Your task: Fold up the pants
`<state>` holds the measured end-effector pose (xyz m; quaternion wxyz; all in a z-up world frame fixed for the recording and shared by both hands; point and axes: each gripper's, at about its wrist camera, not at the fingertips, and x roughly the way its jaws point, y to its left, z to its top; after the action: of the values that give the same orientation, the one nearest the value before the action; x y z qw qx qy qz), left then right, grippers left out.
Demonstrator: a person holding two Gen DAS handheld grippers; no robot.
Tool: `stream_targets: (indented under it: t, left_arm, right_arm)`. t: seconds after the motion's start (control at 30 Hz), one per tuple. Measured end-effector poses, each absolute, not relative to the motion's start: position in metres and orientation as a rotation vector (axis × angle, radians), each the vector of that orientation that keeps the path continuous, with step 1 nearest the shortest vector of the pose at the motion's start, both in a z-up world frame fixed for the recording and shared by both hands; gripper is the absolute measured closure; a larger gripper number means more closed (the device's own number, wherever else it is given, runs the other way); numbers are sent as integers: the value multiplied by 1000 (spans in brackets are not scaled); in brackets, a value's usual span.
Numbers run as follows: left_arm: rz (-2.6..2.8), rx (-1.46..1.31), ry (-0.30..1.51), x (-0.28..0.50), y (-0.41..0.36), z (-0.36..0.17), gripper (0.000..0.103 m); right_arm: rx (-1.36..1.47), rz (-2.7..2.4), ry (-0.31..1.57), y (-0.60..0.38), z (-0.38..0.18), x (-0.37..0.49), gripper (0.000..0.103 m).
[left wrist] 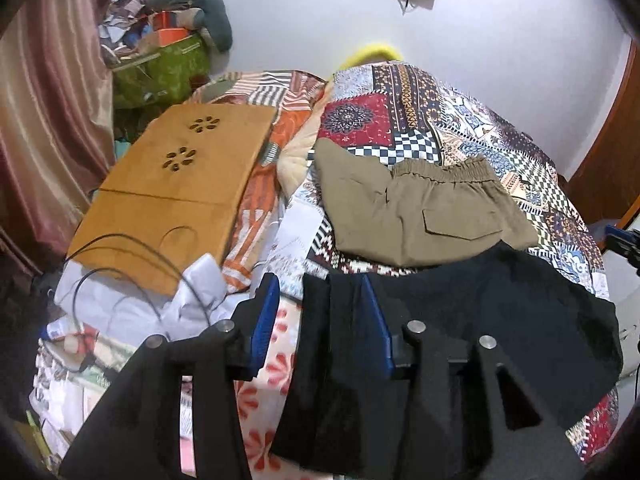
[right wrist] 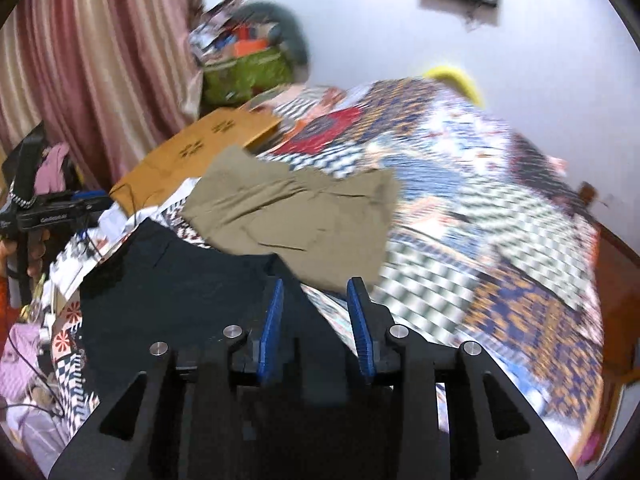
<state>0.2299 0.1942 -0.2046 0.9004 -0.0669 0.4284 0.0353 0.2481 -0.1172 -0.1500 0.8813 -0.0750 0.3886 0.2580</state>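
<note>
Black pants point(left wrist: 500, 320) lie on the patchwork bedspread point(left wrist: 440, 112) near the front edge. My left gripper point(left wrist: 320, 292) is open, its blue pads either side of the pants' left edge. In the right wrist view the black pants point(right wrist: 180, 288) spread to the left, and my right gripper point(right wrist: 316, 292) is open over their right edge. The view is blurred. Folded khaki pants point(left wrist: 420, 208) lie just beyond the black ones; they also show in the right wrist view point(right wrist: 296, 216).
A wooden lap board point(left wrist: 176, 192) with a black cable point(left wrist: 132, 264) lies at the left of the bed. A green bag point(left wrist: 160, 68) with clutter stands by the pink curtain point(left wrist: 44, 120). The left gripper's handle point(right wrist: 48, 216) shows at the left.
</note>
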Motion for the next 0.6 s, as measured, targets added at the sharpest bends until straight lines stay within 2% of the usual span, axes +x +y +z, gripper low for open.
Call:
stream_targets:
  t: [0.1,0.2,0.3,0.6]
  left_arm:
    - [92,-142,893,209,194,-205,55]
    - [106,-160,918,189,192,-214,52]
    - [120,-192,954,174,192,-228,46]
    - [119,-305,1031,152,188,-262,46]
  right_arm:
    - [-154,421,770,-156,-138,222,72]
    - [-122,314,751,-194,-132,199,65]
    - [-72,221,758,-226,-135,176,64]
    - [36,-6,842,-304,-162,115,63]
